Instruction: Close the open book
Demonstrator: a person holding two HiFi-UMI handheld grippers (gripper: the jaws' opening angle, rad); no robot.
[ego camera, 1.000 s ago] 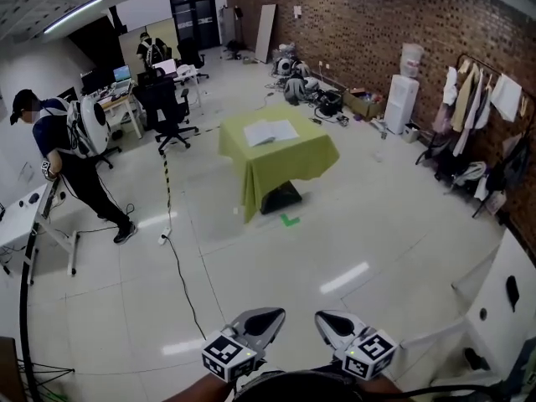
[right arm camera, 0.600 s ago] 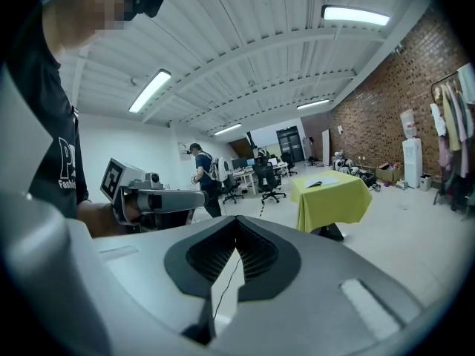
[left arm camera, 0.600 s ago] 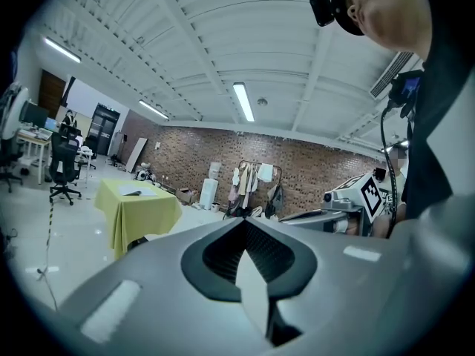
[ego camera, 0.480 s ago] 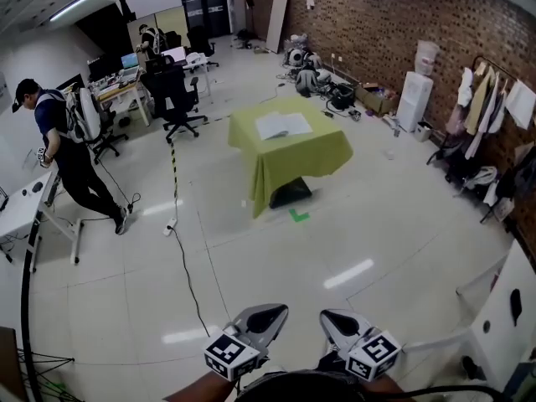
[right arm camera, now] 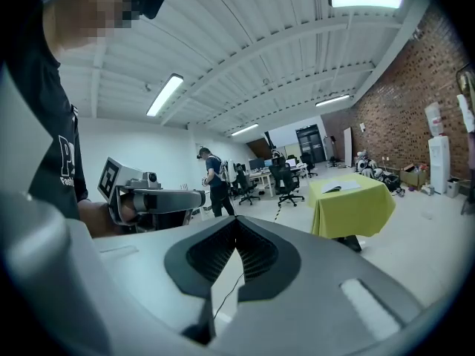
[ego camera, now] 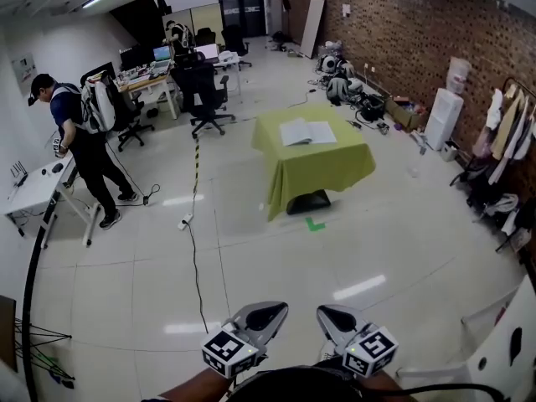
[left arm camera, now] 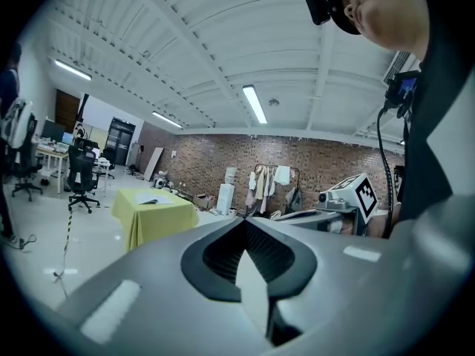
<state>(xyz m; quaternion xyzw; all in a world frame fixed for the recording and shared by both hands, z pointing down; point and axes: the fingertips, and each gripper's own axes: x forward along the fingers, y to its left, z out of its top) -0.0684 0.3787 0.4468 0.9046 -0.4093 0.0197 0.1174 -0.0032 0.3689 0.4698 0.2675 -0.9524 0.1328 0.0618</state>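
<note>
Tiled room w/ brick wall (ego camera: 402, 32) on right side, desks at far left. Mid-room, far from operator: table (ego camera: 322, 174) under yellow-green cloth. On its top the book (ego camera: 307, 131) lies open and flat, pages up, approx. centre of top; nothing touches it.

L gripper (ego camera: 265, 315) and R gripper (ego camera: 333, 315) are at near edge of head view, side by side, not touching, both pointing toward table and well apart from it. Marker cube sits at rear of each.

L gripper state: jaws fully together, tips meeting, nothing between pads. R gripper state: same, tips closed on each other, no object held. Each gripper view shows the other gripper alongside, w/ table and book in far background.

Floor items: black cable (ego camera: 194, 249) runs over tiles left of table; green mark (ego camera: 315, 224) just on near side of table. Office chair (ego camera: 207, 99) stands far left of table. Person (ego camera: 79, 141) w/ backpack stands at white desk (ego camera: 33, 187), left side. Clothes rack (ego camera: 507, 132) and water dispenser (ego camera: 444, 115) stand at brick wall, right
</note>
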